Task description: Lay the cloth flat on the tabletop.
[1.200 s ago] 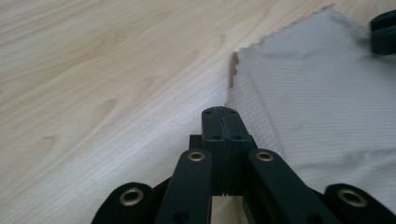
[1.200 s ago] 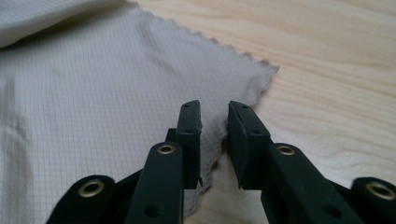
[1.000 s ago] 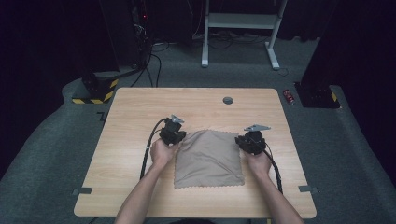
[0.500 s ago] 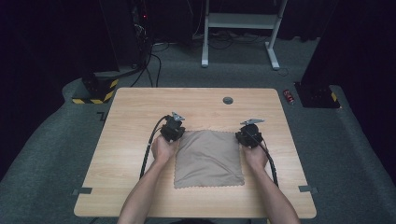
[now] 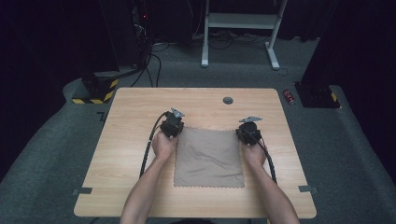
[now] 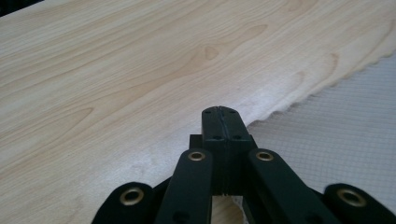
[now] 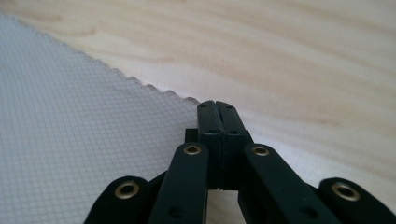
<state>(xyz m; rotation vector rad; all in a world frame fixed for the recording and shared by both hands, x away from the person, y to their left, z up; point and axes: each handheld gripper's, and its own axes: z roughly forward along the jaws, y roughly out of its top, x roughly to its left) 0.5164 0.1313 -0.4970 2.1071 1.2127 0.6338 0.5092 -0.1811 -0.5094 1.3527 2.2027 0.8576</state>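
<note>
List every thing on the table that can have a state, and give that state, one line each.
cloth: spread flat on the table, unfolded, scalloped edges showing.
left gripper: jaws shut at the cloth's far left corner; whether they pinch it cannot be told.
right gripper: jaws have just been closing, now shut at the far right corner; pinch unclear.
table: wooden top, bare around the cloth.

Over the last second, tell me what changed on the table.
The right gripper slid inward to the far right corner of the brown cloth, and its jaws have just been closing; they now meet at that corner's edge, though whether they pinch it is unclear. The left gripper stayed shut at the far left corner. The cloth lies flat as before.
</note>
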